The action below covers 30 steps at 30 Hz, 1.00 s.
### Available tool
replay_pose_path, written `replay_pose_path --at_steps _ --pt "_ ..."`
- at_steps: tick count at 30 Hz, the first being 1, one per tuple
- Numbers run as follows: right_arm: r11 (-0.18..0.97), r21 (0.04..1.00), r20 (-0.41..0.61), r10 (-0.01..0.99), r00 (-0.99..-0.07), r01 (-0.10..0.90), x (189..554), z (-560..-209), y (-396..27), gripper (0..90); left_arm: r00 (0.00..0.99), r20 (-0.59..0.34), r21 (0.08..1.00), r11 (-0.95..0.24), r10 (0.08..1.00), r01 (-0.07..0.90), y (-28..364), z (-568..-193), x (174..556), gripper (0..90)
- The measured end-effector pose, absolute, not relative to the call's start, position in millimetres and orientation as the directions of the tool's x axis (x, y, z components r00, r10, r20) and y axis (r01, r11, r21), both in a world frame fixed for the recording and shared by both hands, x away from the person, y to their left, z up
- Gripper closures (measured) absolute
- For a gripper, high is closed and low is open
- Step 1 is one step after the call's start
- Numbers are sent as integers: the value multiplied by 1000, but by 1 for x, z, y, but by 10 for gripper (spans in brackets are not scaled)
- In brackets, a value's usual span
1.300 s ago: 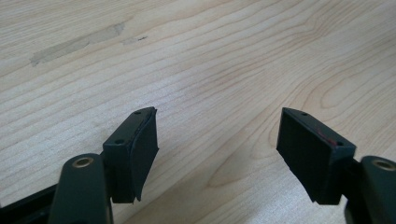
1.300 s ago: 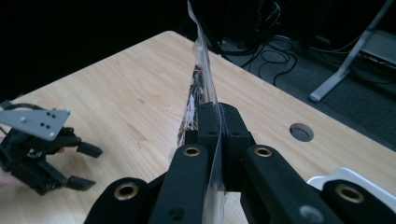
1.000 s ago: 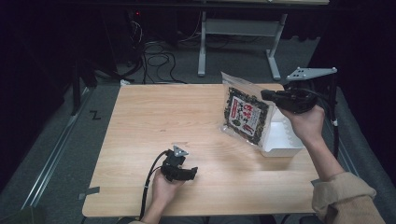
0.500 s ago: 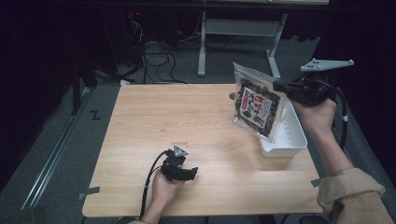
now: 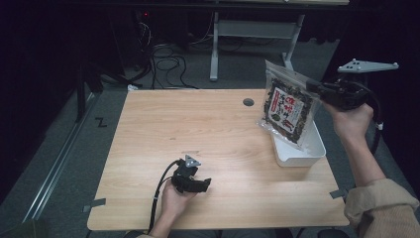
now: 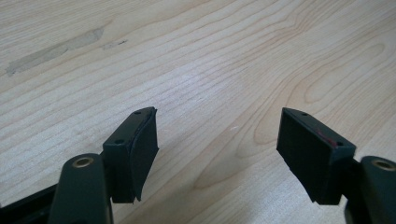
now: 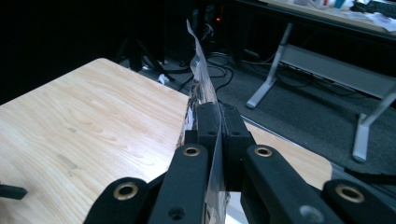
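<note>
The right gripper (image 5: 317, 90) clamps the snack bag (image 5: 287, 109) by its edge, bag hanging below over the white bin (image 5: 302, 153), while the left gripper (image 6: 217, 144), far off, gapes empty.

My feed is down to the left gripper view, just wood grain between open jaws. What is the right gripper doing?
Observer: The right gripper is shut on a snack bag, held in the air.
Operator: What's under the bag?
Observer: A white tray at the table's right edge; the bag's lower part hangs over it.
Operator: And where is my left gripper on the table?
Observer: The left gripper rests near the front edge, apart from the tray.
</note>
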State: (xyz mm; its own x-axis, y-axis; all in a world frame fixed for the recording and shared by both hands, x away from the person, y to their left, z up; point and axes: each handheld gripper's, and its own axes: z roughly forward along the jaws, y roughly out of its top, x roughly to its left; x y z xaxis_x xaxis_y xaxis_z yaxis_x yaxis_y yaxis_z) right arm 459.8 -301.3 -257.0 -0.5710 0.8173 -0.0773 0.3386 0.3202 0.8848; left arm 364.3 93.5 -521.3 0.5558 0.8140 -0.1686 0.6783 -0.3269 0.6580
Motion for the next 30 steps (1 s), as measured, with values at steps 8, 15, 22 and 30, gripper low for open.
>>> replay_pose_path --at_steps 8,15,22,30 --pt "308 880 -82 848 -524 360 461 -262 -320 898 555 -164 656 -330 815 679 94 -521 365 294" --pt "308 880 -100 864 -493 362 463 -267 -328 898 557 -164 656 -332 814 678 94 -522 365 294" --pt "310 880 -114 873 -475 359 464 -271 -330 898 559 -153 661 -336 815 671 94 -521 364 293" --pt "264 899 -96 898 -430 349 467 -276 -338 898 571 -127 652 -366 811 664 92 -521 363 294"
